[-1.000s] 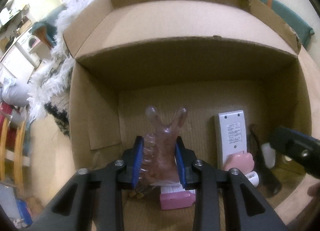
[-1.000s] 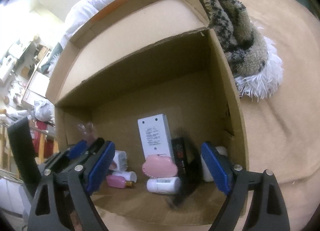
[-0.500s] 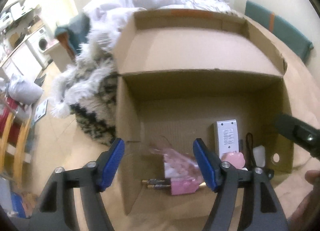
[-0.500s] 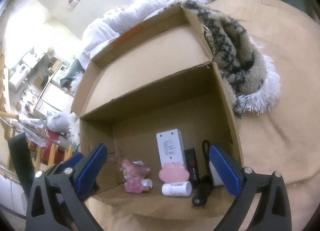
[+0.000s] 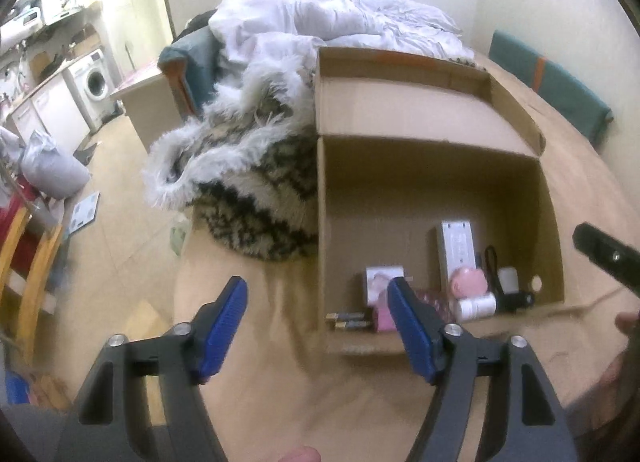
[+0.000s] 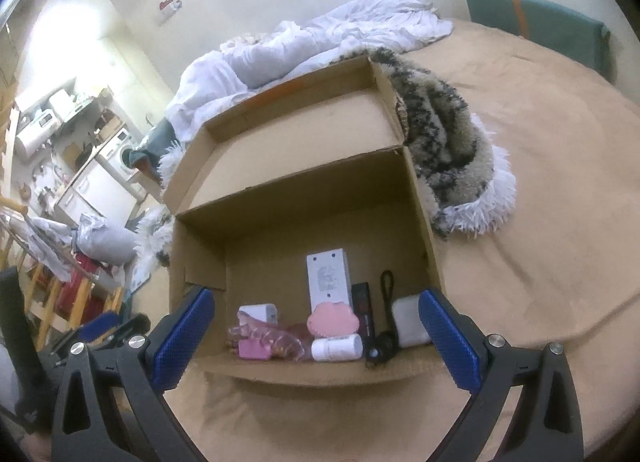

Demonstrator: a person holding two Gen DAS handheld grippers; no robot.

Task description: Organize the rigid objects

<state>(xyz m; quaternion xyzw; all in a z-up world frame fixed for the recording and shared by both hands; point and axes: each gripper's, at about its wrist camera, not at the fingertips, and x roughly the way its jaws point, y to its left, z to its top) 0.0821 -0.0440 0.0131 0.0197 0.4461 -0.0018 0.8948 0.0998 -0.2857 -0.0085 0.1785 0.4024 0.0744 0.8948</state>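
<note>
Both tongs stand wide open and empty: left tongs [image 5: 316,322], right tongs [image 6: 316,336]. Cardboard box [image 6: 416,221] on the bed holds its items along the near wall (translucent pink item [image 6: 268,336] at left). Judgement: lift clear of the rim before seeking further objects.

A lived-in home: rumpled white bedding [image 5: 340,21] at twelve o'clock, a washing machine [image 5: 94,79] and kitchen counters at ten o'clock.

Brown cardboard box [image 6: 416,197], blue-padded fingers [image 6: 448,342], pink cloud-shaped piece [image 6: 332,322], black-and-cream patterned blanket [image 6: 444,117].
</note>
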